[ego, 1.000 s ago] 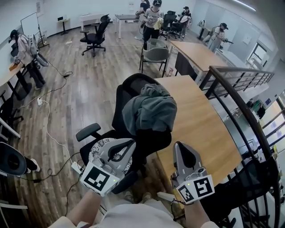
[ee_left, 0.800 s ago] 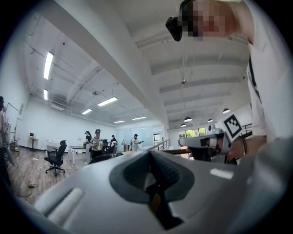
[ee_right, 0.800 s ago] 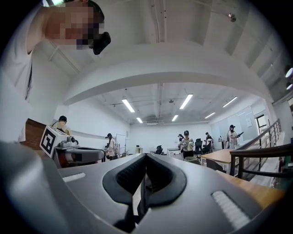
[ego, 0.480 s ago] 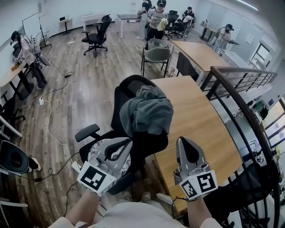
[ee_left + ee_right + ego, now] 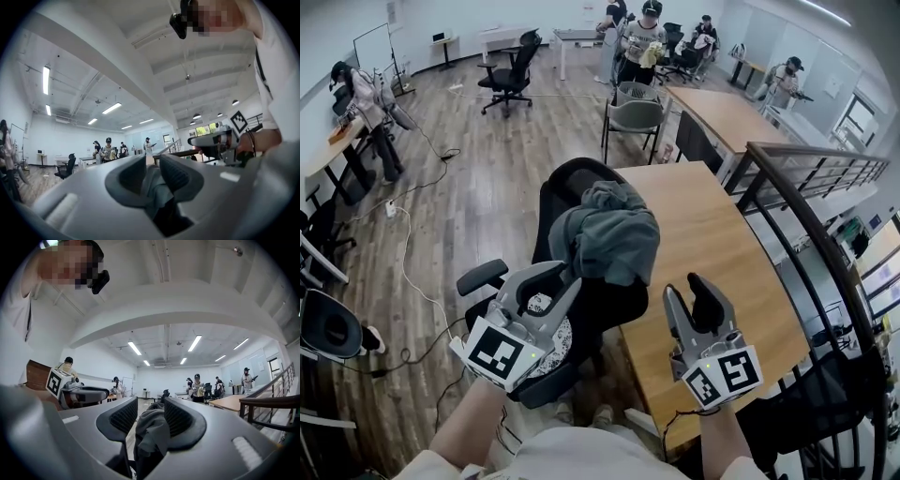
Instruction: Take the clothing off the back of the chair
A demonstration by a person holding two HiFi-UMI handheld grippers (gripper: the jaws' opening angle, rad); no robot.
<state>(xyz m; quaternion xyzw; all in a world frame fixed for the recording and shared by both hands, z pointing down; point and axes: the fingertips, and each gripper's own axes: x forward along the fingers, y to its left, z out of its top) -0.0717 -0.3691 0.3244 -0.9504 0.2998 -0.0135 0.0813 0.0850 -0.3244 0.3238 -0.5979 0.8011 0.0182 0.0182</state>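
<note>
Garment (image 5: 609, 234): grey-green and bunched, draped over the top of the chair's back. We find it near the middle of the head view, with neither gripper touching it.
Chair (image 5: 567, 187): black office chair just beside the table, whose edge lies at its 3 o'clock. One armrest (image 5: 483, 277) sticks out at 8 o'clock.
Cushion (image 5: 546, 328): patterned, on the seat, partly hidden under the left gripper.
Left gripper (image 5: 558, 278): at 7 o'clock of the garment, over the seat, pointing toward the chair's back. Its jaws have just been opening and stand a narrow way apart with nothing held. In the left gripper view we see the garment (image 5: 157, 187) through the gap, beyond the tips, with no pad on it.
Right gripper (image 5: 686, 298): at 5 o'clock of the garment, over the table's near edge. Its jaws have just been opening and we read a wider gap than the left's, with nothing gripped. In the right gripper view the garment (image 5: 152, 432) shows through the gap, apart from both pads.
Table (image 5: 722, 262): light wood, bare top, at 3 o'clock of the chair.
Railing (image 5: 811, 220): dark, at 3 o'clock of the table.
Cable (image 5: 403, 272): white, on the wooden floor at 9 o'clock of the chair.
Green chair (image 5: 633, 112): at 12 o'clock of the chair, by a second table.
People (image 5: 642, 37): several standing at the far end, at 12 o'clock.
</note>
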